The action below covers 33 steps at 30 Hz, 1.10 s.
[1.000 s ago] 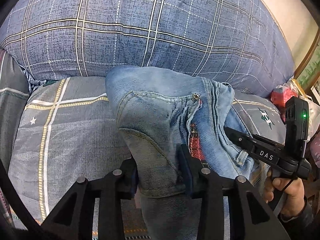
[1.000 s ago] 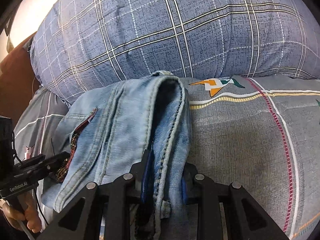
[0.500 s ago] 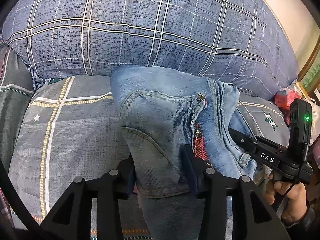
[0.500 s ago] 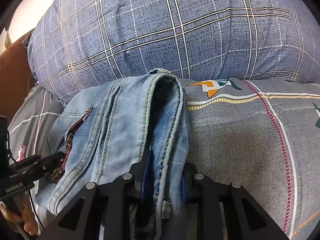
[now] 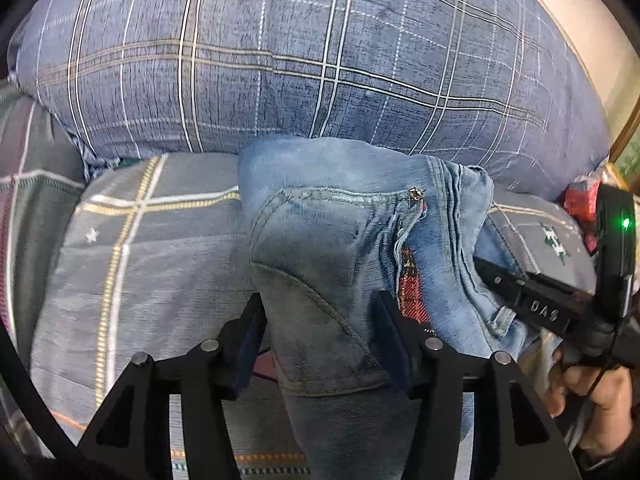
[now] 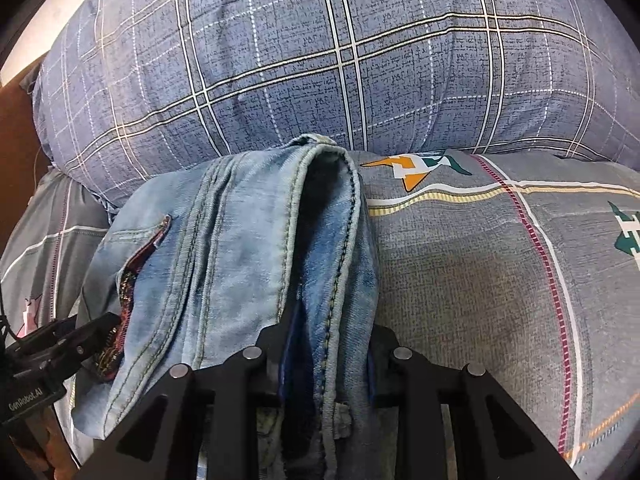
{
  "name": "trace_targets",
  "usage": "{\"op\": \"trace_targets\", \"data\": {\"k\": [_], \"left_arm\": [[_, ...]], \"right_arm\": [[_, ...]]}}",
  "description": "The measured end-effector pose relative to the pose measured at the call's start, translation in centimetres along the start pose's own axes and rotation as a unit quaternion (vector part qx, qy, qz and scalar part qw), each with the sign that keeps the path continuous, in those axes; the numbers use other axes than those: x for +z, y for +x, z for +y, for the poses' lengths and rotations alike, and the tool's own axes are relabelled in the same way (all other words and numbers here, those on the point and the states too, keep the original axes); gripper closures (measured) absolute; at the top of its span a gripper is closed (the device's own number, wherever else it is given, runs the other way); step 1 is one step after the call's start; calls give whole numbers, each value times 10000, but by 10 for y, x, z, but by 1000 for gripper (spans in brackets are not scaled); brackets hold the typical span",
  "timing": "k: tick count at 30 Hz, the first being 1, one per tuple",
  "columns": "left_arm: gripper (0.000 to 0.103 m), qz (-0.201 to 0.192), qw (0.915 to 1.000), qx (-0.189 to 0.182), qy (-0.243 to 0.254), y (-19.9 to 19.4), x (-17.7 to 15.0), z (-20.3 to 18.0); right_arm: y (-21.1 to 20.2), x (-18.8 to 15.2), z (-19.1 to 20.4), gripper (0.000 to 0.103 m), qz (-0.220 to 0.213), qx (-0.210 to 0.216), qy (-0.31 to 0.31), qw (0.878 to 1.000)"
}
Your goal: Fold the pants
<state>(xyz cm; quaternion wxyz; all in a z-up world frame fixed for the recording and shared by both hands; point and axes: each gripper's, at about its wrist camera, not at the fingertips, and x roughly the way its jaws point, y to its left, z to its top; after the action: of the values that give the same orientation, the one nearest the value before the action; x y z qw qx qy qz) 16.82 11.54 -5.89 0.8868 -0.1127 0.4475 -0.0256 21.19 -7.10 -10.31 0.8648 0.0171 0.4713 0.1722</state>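
Observation:
The light blue jeans (image 5: 340,240) lie bunched on the grey bed sheet (image 5: 160,248), their top end against the blue plaid pillow (image 5: 320,60). A back pocket and a red plaid lining show. My left gripper (image 5: 320,320) is shut on the jeans' left side, fabric filling the gap between its fingers. My right gripper (image 6: 326,344) is shut on the seamed right edge of the jeans (image 6: 240,248). It also shows in the left wrist view (image 5: 532,300), at the right side of the jeans. The left gripper shows at the lower left of the right wrist view (image 6: 60,352).
The big plaid pillow (image 6: 340,60) blocks the far side. The patterned grey sheet (image 6: 500,260) spreads to the right of the jeans. A red bag (image 5: 580,200) and a picture frame edge sit at the far right. A brown headboard (image 6: 16,120) is at the left.
Both grippers have carried the jeans a little further toward the pillow. The grips are unchanged.

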Motion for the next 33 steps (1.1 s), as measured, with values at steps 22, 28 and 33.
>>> {"op": "trace_targets", "data": {"k": [22, 28, 33], "left_arm": [[29, -836, 9947, 493, 346, -86, -39, -13], [27, -1048, 9920, 555, 436, -113, -51, -21], [20, -1302, 9886, 599, 455, -135, -61, -26]], "right_arm": [[-112, -53, 33, 41, -1005, 120, -576, 9932], [-131, -76, 48, 40, -1093, 180, -644, 9918], [-144, -95, 57, 38, -1159, 159, -830, 9897]]}}
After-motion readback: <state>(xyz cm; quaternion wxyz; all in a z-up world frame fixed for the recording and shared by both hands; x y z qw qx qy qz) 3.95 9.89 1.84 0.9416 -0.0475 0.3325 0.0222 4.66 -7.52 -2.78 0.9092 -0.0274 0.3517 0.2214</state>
